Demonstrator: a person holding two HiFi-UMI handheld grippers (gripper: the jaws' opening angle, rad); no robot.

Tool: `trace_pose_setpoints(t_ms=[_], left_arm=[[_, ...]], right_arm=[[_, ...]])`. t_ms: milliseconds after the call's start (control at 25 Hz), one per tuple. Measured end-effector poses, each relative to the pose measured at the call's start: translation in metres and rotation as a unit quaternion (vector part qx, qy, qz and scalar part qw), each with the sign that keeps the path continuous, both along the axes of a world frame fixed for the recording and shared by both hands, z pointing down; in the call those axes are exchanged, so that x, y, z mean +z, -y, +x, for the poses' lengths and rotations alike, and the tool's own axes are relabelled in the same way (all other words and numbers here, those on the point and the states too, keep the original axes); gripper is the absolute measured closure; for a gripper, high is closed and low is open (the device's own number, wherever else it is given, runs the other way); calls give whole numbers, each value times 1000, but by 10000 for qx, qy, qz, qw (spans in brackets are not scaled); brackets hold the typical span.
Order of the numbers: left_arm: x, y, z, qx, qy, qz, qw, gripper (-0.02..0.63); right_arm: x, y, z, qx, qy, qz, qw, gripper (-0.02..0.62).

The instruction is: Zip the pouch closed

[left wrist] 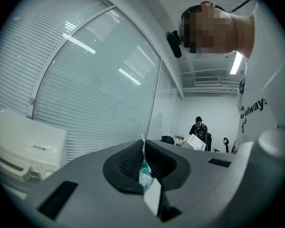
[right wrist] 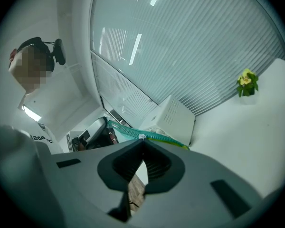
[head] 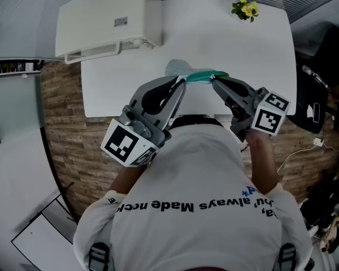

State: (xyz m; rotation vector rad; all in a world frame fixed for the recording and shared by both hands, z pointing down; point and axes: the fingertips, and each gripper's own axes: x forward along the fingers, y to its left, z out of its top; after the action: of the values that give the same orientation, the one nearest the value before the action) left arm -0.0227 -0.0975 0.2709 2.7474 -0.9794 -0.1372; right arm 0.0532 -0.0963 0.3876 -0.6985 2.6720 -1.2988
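I hold a teal-edged pouch above the near edge of the white table, stretched between both grippers. My left gripper is shut on the pouch's left end; in the left gripper view a thin strip of the pouch is pinched between the dark pads. My right gripper is shut at the right end. In the right gripper view the teal zipper runs across just beyond the jaws, and the small white zipper pull sits at the closed tips of the right gripper.
A white box-shaped appliance stands on the table's far left corner. A small pot of yellow flowers sits at the far right corner. A dark chair and cables stand to the right of the table, over brick-pattern flooring.
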Motion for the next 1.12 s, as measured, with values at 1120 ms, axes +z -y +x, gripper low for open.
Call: trace_pose_setpoints(t_ms=[1120], left_arm=[[-5,1,-9,-95,39,2,9999,575]], right_arm=[[14,4,11,171,-141,-99,9997,586]])
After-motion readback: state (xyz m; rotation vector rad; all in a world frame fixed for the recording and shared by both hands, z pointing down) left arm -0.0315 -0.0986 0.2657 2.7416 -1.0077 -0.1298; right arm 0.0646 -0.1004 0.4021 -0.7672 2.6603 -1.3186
